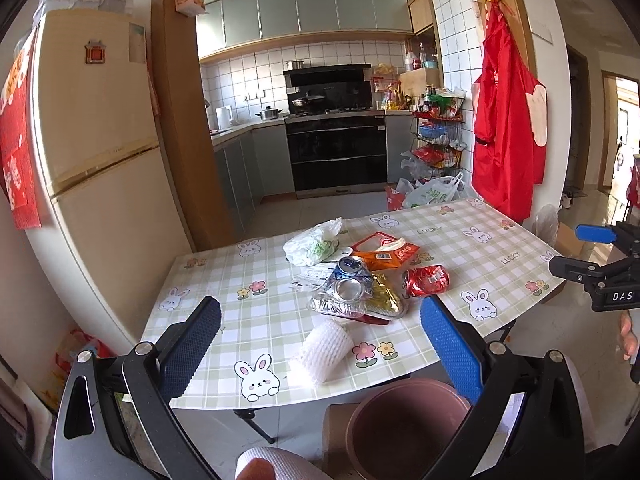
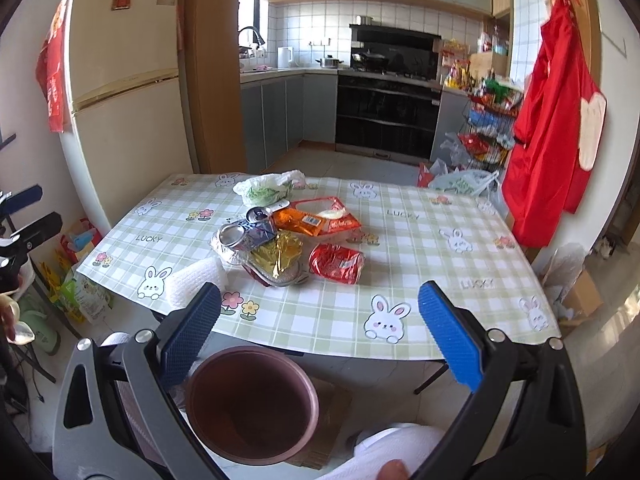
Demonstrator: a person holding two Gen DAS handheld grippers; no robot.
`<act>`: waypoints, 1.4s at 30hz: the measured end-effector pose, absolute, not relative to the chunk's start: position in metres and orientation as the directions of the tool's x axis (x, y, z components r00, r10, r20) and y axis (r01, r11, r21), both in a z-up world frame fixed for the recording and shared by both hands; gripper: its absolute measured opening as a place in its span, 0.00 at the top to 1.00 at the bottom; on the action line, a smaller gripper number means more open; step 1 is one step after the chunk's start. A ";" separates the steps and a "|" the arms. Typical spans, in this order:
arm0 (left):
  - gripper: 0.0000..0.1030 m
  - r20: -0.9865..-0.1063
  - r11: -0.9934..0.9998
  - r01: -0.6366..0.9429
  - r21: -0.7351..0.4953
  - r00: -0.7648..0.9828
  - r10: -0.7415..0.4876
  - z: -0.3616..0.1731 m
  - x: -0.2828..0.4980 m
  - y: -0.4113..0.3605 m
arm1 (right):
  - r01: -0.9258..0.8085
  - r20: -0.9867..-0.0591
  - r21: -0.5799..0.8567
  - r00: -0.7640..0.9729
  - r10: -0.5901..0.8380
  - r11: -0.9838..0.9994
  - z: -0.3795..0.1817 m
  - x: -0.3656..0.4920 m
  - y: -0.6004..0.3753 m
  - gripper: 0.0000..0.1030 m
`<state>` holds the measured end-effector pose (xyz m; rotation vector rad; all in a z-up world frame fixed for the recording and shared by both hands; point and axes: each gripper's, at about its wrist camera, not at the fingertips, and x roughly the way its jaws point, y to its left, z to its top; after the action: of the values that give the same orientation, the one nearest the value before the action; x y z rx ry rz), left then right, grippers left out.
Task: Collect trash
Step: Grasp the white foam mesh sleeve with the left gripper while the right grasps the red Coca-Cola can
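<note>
1. Left wrist view shows the left gripper (image 1: 320, 344) with jaws spread and holding nothing, above the near edge of the bench (image 1: 500, 248).
2. Trash pile (image 1: 360, 280) sits mid-bench; the crushed cans (image 1: 350, 278), wrappers and plastic bag (image 1: 314, 242) overlap, so lower pieces are hidden.
3. White foam net (image 1: 324, 346) lies nearer than the pile.
4. Right gripper (image 2: 320, 336) also has its jaws spread and empty.
5. Brown bin (image 2: 252, 404) stands below the bench edge, its rim partly cut off by a finger.

Tablecloth (image 2: 400, 240) pale green check with white rabbits, pink/yellow flowers; wrappers red (image 2: 336, 262), orange (image 2: 316, 222), gold (image 2: 280, 254); bin (image 2: 252, 400) dusty pink; finger pads (image 2: 448, 336) blue.
</note>
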<state>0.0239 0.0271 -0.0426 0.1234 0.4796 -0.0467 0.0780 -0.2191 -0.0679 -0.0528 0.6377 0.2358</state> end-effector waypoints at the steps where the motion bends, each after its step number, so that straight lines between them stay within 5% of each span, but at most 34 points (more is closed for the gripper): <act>1: 0.05 -0.464 0.992 0.073 0.104 0.886 -0.016 -0.047 0.026 0.031 | -0.231 -0.599 0.042 0.773 0.209 0.972 -0.075 0.081 -0.220 0.05; 7: 0.05 -0.486 0.993 0.004 0.115 0.873 0.053 -0.093 0.044 0.056 | -0.222 -0.647 0.042 0.737 0.195 0.974 -0.120 0.107 -0.216 0.05; 12: 0.05 -0.593 0.997 0.012 0.073 0.805 0.034 -0.136 0.073 0.072 | -0.234 -0.659 0.079 0.718 0.226 0.969 -0.149 0.128 -0.211 0.05; 36: 0.12 -0.808 0.956 0.261 0.135 0.587 -0.046 -0.270 0.218 0.054 | -0.169 -0.747 0.081 0.642 0.172 0.982 -0.220 0.213 -0.227 0.05; 39: 0.18 -0.823 0.958 0.259 0.125 0.566 -0.046 -0.280 0.225 0.054 | -0.171 -0.740 0.089 0.648 0.180 0.981 -0.223 0.230 -0.230 0.06; 42: 0.40 -0.830 0.963 0.256 0.081 0.552 -0.077 -0.287 0.228 0.058 | -0.176 -0.741 0.106 0.642 0.196 0.979 -0.229 0.250 -0.233 0.06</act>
<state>0.2283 0.0580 -0.2870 0.2010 0.9676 -0.1984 0.2501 -0.2333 -0.2287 0.0251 0.8472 0.2116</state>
